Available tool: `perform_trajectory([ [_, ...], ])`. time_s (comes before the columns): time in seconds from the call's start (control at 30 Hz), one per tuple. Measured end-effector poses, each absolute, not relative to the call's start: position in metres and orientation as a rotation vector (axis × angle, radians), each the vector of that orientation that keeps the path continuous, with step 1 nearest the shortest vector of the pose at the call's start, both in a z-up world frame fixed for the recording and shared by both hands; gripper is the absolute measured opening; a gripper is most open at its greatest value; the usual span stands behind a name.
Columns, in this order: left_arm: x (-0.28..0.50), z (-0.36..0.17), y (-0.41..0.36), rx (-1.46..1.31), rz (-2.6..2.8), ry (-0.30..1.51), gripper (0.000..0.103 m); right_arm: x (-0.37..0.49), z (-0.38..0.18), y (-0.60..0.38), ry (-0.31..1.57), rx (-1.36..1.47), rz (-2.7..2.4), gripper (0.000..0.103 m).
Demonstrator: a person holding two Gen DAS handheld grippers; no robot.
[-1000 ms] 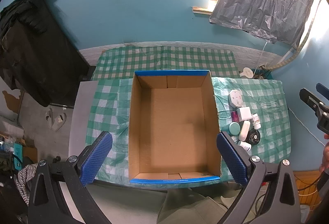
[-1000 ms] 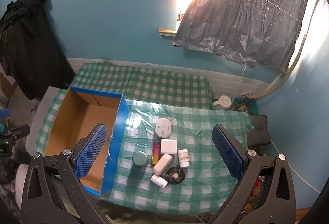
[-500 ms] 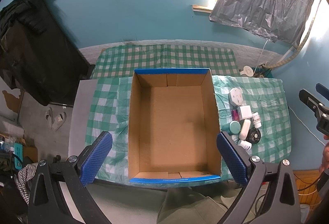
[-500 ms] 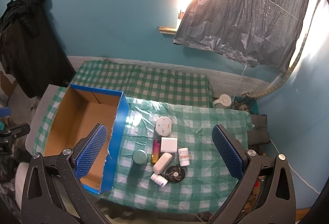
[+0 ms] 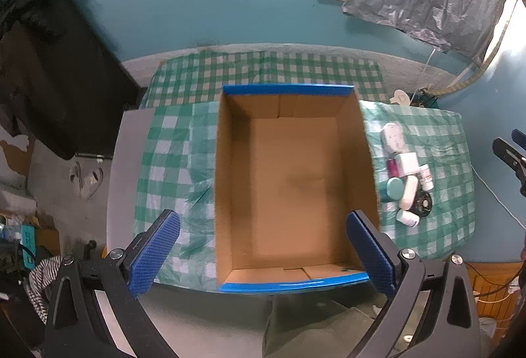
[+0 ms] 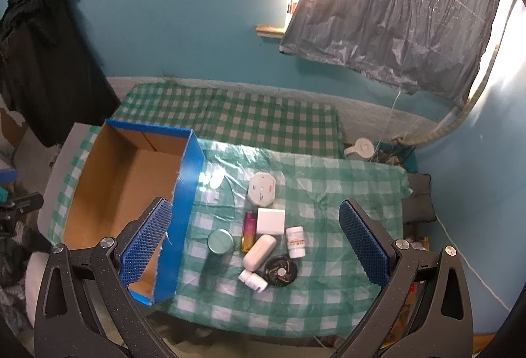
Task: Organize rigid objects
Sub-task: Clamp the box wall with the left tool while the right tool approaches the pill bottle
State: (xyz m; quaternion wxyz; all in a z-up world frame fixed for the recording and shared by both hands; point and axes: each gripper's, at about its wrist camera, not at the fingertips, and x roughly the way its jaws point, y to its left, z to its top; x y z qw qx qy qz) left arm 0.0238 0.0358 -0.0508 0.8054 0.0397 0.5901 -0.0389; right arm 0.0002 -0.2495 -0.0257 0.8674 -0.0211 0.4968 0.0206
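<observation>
Both tools hang high, spread wide, holding nothing: left gripper (image 5: 263, 254) over the bare box (image 5: 292, 183), right gripper (image 6: 254, 246) over the clutter (image 6: 263, 236) right of it. Nothing is packed yet; next, I judge, descend and pinch the near bottle (image 6: 253, 280).

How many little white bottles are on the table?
2: the upright white pill bottle right of the white oval case, and the toppled white bottle beside the black round fan.

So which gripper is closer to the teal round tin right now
Right. The right gripper hangs open almost directly above the teal round tin. The left gripper is off to the side, above the cardboard box.
</observation>
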Motion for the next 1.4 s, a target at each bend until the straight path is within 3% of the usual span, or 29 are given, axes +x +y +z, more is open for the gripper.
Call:
perform_trajectory([
  [0.13,0.030,-0.071,0.059,0.067,-0.060,1.310,0.102,0.007,-0.043,-0.257,1.062,-0.052,0.043,0.102],
  [0.5,0.033,-0.133,0.109,-0.030,-0.024,1.422,0.082,0.022,-0.116,-0.290,1.177,-0.076,0.015,0.102],
  [0.6,0.031,-0.149,0.113,-0.039,-0.034,1.442,0.074,0.023,-0.130,-0.296,1.201,-0.061,0.018,0.102],
  [0.67,0.030,-0.161,0.113,-0.012,-0.041,1.462,0.062,0.024,-0.138,-0.299,1.216,-0.055,0.016,0.102],
  [0.8,0.027,-0.178,0.108,0.050,-0.046,1.498,0.050,0.023,-0.153,-0.303,1.238,-0.043,0.011,0.102],
  [0.87,0.027,-0.185,0.108,0.058,-0.043,1.519,0.039,0.023,-0.160,-0.305,1.252,-0.038,0.005,0.102],
  [1.07,0.025,-0.200,0.106,0.056,-0.068,1.567,0.021,0.025,-0.183,-0.321,1.297,-0.012,-0.034,0.102],
  [1.2,0.024,-0.209,0.106,0.040,-0.090,1.602,0.013,0.028,-0.201,-0.334,1.335,0.016,-0.057,0.101],
  [1.4,0.025,-0.211,0.097,0.125,-0.093,1.591,0.012,0.037,-0.230,-0.343,1.412,-0.013,-0.035,0.088],
])
